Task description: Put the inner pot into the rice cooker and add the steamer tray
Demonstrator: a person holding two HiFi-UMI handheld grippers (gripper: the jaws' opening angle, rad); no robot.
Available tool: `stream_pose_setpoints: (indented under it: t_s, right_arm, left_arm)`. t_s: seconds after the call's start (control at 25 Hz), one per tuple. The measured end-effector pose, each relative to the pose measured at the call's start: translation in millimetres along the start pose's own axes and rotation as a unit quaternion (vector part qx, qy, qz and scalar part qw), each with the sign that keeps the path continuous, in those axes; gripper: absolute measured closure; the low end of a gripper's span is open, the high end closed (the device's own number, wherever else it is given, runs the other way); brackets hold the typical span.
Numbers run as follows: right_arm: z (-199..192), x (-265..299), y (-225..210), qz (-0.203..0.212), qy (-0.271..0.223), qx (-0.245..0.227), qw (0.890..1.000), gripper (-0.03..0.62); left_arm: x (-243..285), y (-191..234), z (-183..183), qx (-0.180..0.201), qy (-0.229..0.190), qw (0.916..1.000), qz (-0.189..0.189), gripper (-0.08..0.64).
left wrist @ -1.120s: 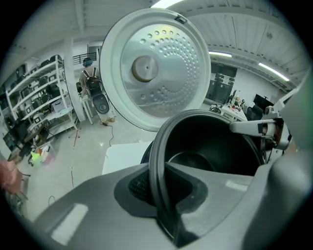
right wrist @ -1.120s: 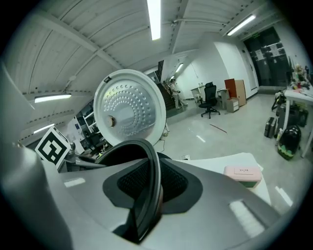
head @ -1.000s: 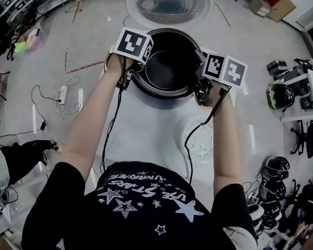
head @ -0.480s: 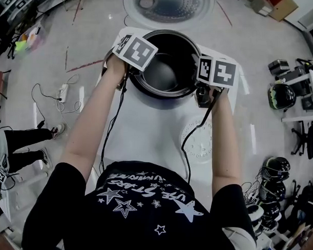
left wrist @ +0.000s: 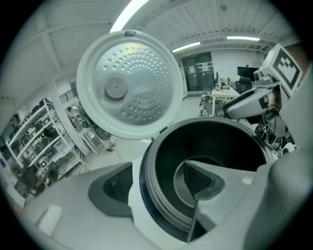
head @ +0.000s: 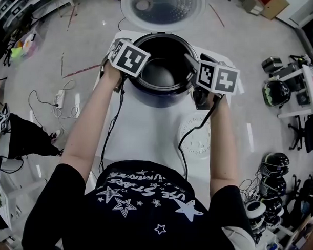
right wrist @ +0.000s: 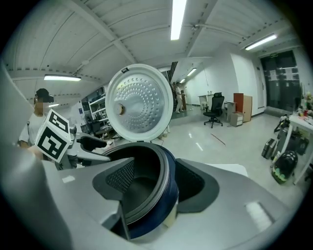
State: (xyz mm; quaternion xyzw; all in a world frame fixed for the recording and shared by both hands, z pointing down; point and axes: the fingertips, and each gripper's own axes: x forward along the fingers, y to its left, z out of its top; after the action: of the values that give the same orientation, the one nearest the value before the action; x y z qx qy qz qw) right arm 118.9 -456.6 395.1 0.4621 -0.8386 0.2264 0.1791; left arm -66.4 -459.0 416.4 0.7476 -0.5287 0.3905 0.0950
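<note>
Straddling rim | smooth round dark inner pot | left tongs, right tongs parted

Left tool and right tool agape (arms outstretched)

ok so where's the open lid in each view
Head view: lid at the top centre edge.
Left gripper view: lid upper left, tilted open.
Right gripper view: lid left of centre, upright.
Shared landmark: the inner pot, directly below the lid everywhere.
</note>
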Motion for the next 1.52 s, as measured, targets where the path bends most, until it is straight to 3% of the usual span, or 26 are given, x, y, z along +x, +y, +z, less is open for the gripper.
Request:
stream_pose_setpoints:
  t_s: [0.24, 0.44, 0.72, 1.04, 1.28, 1.52]
  right_arm:
    - [11.8, -40.0, 21.9, -0.005, -0.05, 0.016, 0.999, 0.295]
    - [14.6, -68.9, 50.2, -0.016, -0.081, 0.006, 0.997, 0.282]
    - [0.9, -110.2, 74.2, -0.048, -0.107, 0.002, 0.993, 0.275]
    - [-55.9, -165.3, 69.5, -0.121, -0.108, 0.041, 0.986, 0.275]
    - [-102.3, -187.2, 43.5, -0.172, -0.096, 0.077, 0.977, 0.276]
    - [-177.8, -218.7, 4.7, -0.24, -0.041, 0.12, 0.962, 0.276]
  left_arm:
    - [-45.2, 11.2, 10.3, -0.028, -0.087, 0.9957, 0.018, 0.256]
    - [-79.2, 12.8, 7.8, -0.049, -0.133, 0.9897, 0.02, 0.286]
    - [-122.5, -7.0, -0.4, -0.054, -0.176, 0.9829, -0.011, 0.433]
    - [-141.8, -55.4, -23.6, -0.035, -0.186, 0.9799, -0.063, 0.558]
    - [-136.6, -93.6, -41.1, -0.013, -0.172, 0.978, -0.118, 0.56]
    - [-128.1, -158.7, -61.9, 0.012, -0.142, 0.9669, -0.212, 0.56]
